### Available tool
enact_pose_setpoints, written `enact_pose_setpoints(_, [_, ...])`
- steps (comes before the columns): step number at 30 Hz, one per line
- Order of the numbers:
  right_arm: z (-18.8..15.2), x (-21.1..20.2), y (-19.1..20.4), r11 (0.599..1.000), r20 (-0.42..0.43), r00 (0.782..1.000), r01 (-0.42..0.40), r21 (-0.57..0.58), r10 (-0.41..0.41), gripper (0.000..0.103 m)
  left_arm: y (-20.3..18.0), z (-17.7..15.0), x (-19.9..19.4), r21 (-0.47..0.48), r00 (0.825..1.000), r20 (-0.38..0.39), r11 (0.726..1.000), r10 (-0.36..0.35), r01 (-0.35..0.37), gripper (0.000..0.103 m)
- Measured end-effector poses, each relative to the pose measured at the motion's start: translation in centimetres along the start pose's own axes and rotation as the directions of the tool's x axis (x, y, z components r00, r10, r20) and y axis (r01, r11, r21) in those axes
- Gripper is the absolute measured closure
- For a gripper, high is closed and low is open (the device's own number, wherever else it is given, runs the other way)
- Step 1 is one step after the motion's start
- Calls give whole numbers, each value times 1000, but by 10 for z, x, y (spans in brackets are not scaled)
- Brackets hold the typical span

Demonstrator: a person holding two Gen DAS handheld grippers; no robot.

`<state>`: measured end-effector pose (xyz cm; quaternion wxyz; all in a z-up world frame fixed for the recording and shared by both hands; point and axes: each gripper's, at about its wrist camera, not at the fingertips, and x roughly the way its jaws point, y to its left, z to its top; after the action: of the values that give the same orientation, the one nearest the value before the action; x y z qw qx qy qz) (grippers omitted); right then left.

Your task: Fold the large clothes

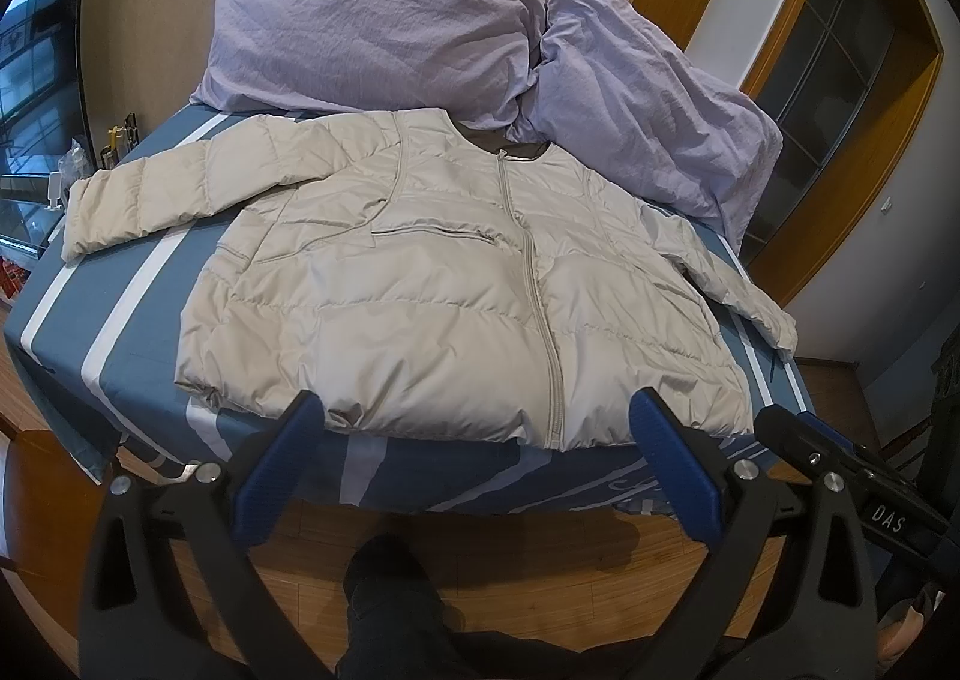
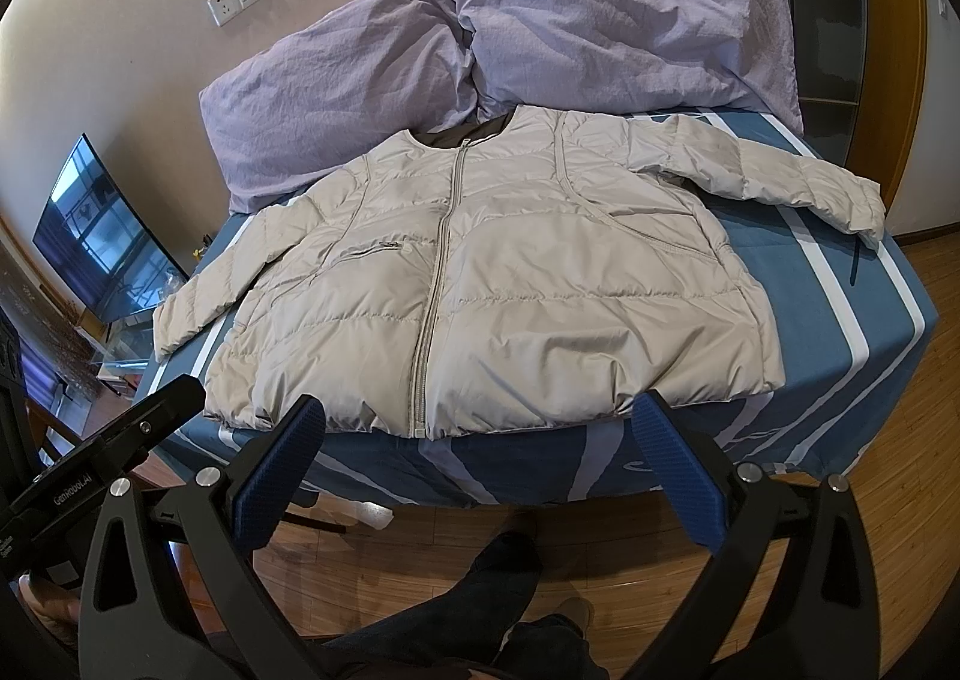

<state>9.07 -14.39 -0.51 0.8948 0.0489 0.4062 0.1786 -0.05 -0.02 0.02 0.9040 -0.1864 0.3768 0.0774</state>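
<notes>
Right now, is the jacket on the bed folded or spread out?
Spread out. The jacket lies flat, front up and zipped, on the bed, both sleeves stretched sideways; no part is folded over.

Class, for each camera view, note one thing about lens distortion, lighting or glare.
Left wrist view: fisheye bends the door frame into a curve, corners black. Right wrist view: soft, even light on the jacket, no harsh shadows; the TV screen mirrors a bright window.

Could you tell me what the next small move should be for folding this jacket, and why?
Probably reach the left gripper toward the left sleeve to fold it across the body. The jacket lies flat, zipped, with both sleeves spread on the bed, and both grippers are open, holding nothing.
</notes>
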Motion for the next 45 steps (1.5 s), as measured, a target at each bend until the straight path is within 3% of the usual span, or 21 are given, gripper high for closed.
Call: enact_pose_setpoints(45, [2, 3, -1, 1000, -6, 1000, -1, 6, 1, 1, 1, 0, 0, 1, 1000, -6, 1000, 5, -5, 2])
